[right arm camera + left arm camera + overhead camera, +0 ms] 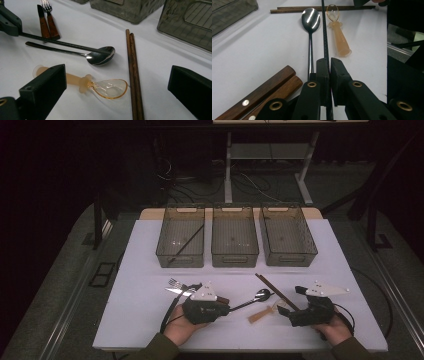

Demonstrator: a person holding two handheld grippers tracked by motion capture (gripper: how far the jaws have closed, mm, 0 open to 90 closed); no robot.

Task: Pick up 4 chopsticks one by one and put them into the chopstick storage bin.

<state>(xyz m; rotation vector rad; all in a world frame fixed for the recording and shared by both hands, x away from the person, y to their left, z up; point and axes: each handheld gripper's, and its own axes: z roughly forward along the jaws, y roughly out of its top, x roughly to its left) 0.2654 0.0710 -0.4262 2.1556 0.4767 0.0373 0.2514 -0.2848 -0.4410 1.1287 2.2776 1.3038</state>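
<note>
My left gripper (329, 62) is shut on a thin black chopstick (324, 30), which runs forward past the jaws, just above the table. In the high view this gripper (224, 308) sits at the front centre-left. A metal spoon (311, 18) lies beside the stick, also seen from the right (100, 56). A translucent orange spoon (107, 88) lies between my right gripper's (116, 71) open jaws, untouched. A pair of brown wooden chopsticks (133, 75) lies just right of it. The right gripper (290, 304) rests at the front right.
Three clear grey bins stand in a row at the back: left (181, 236), middle (234, 235), right (287, 234). The left one holds a black chopstick (187, 242). A fork and a knife with wooden handles (176, 286) lie left of my left gripper.
</note>
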